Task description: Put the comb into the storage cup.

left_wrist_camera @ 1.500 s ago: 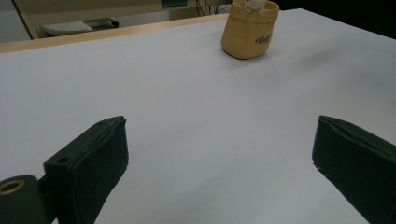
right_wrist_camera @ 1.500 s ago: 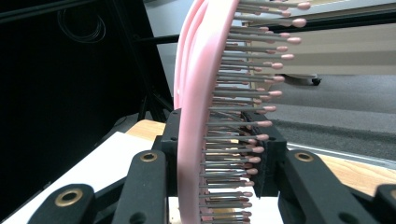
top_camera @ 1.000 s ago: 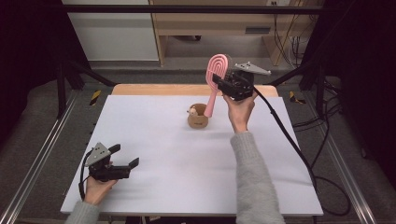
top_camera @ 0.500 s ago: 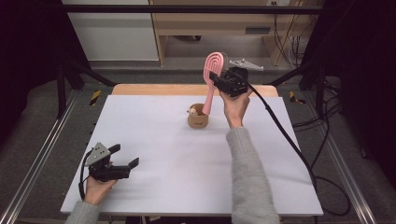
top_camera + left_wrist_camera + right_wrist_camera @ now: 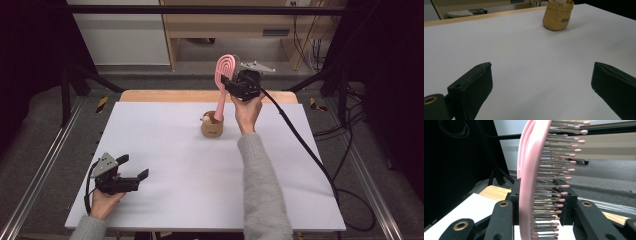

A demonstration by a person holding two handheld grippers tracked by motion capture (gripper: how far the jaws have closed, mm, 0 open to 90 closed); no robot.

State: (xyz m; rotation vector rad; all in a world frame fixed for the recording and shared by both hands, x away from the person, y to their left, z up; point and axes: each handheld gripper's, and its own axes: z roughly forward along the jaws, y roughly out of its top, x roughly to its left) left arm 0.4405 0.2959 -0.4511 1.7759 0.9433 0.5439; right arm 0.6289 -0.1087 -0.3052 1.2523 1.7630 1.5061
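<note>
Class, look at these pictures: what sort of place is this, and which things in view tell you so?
Probably a lab or workshop set up for recording. A white table stands in a metal frame, cables trail across the floor, and a person's hand-held right gripper clamps a pink hairbrush.

Black two-jaw tongs (image 5: 139,177) with brass-ringed screw holes, grey three-cornered plates, trailing black cables — grey knit sleeves (image 5: 260,190)

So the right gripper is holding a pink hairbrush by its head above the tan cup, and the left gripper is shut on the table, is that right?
Not quite. The left gripper is open: the left gripper view shows its fingers standing wide apart over the bare white table, with nothing between them. The rest holds: the right gripper clamps the pink hairbrush by its head above the tan cup.
</note>
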